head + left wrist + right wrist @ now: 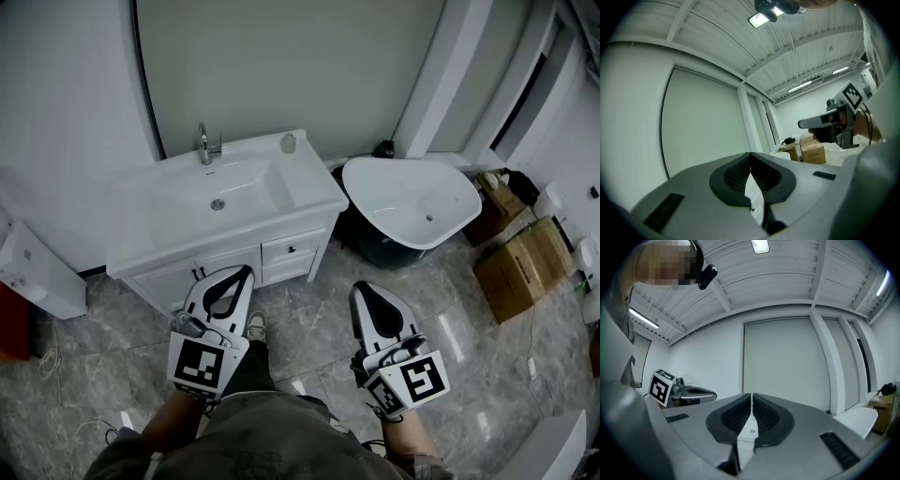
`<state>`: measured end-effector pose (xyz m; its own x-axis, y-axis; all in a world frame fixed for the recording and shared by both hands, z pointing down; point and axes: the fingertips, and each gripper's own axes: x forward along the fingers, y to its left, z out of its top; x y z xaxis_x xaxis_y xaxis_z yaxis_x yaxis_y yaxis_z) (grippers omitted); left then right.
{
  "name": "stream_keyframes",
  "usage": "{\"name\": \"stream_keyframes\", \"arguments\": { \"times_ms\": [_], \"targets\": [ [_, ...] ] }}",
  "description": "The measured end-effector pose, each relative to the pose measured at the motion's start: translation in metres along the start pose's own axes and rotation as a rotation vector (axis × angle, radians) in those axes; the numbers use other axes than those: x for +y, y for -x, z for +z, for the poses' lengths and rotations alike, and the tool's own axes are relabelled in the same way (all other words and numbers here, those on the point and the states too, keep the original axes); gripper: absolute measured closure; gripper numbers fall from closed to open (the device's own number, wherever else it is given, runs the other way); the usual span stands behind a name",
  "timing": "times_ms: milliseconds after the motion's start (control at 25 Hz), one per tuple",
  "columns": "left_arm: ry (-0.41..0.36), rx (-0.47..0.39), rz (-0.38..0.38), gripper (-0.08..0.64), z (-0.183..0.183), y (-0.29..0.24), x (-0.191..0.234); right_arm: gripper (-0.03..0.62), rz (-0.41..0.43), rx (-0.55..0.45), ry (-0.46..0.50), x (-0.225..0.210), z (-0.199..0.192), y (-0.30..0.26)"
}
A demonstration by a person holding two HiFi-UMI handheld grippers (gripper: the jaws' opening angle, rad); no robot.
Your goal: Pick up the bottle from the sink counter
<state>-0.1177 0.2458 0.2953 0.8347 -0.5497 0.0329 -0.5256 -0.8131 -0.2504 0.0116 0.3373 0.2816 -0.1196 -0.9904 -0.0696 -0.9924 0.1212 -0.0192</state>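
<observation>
White freestanding bathtub (pixel 412 202) is sitting on a dark base near the back wall, with a small dark object (pixel 384 148) lying just behind it. Cardboard boxes are crowding the right side: a large one (pixel 520 267) is resting on the grey marble floor (pixel 309 328), and a smaller one (pixel 497 199) is sitting beyond it. At far left a white boxy unit (pixel 37 272) is standing by the wall, thin cable (pixel 49 361) trailing across the tiles below it. Overhead, a ceiling lamp (pixel 761 245) is glowing.

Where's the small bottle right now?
In the head view, the small pale bottle stands at the back right corner of the white sink counter, right of the chrome tap.
</observation>
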Motion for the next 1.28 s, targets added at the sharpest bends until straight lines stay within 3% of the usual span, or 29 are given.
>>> {"name": "stream_keyframes", "arguments": {
  "times_ms": [600,1080,1280],
  "targets": [
    [0.009,0.041,0.037,0.542,-0.035,-0.06,0.077,0.558,0.032,0.021,0.037,-0.024,-0.014,-0.09],
    [-0.008,0.062,0.009,0.542,-0.046,-0.141,0.143,0.558,0.077,0.012,0.023,-0.054,-0.01,-0.197],
    [-0.004,0.078,-0.028,0.542,-0.057,-0.18,0.173,0.558,0.047,0.022,0.008,-0.075,-0.018,-0.247]
  ]
}}
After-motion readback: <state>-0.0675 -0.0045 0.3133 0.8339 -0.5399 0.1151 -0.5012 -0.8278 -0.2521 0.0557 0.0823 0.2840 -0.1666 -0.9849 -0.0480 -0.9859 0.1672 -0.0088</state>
